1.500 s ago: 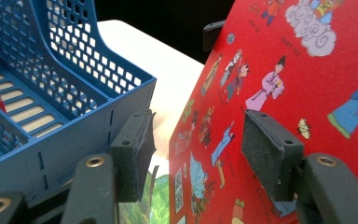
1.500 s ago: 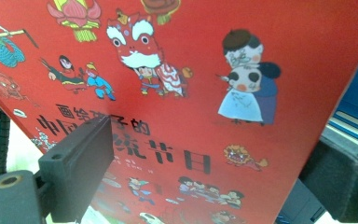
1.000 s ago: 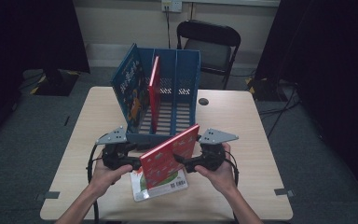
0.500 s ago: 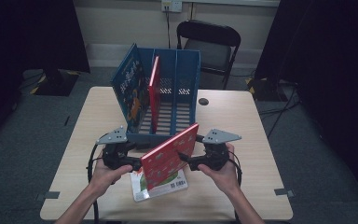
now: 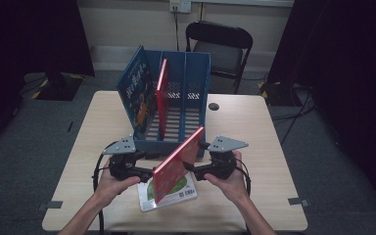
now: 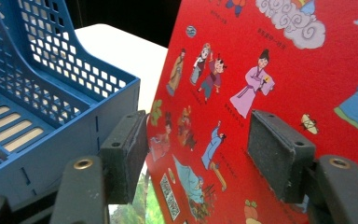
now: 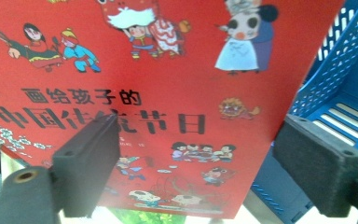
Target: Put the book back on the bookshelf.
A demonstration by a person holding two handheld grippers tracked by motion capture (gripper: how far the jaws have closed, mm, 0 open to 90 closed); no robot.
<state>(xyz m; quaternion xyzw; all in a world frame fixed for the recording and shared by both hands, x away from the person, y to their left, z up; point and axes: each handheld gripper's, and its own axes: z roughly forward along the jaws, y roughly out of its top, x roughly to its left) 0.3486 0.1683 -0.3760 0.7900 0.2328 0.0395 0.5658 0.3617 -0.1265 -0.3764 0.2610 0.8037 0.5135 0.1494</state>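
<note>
The tilted red book (image 5: 178, 164) blocked the way between both hands; the blue rack (image 5: 183, 93) walled off the worktop (image 5: 254, 142) beyond it.

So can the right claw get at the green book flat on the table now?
Probably not cleanly: the red book stands tilted between left claw and right claw, over the green book, covering much of it.

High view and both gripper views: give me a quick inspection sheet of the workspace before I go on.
Surface: wooden table, one small black round spot.
Job's things: red book tilted between the grippers; blue rack holds another red book, blue book at its left side.
Clutter: green book flat underneath.
Grippers: left tongs open; right tongs open, just been opening; book ahead, unclamped.
Cables: black cable beside left hand.
Surroundings: folding chair, wall socket.
</note>
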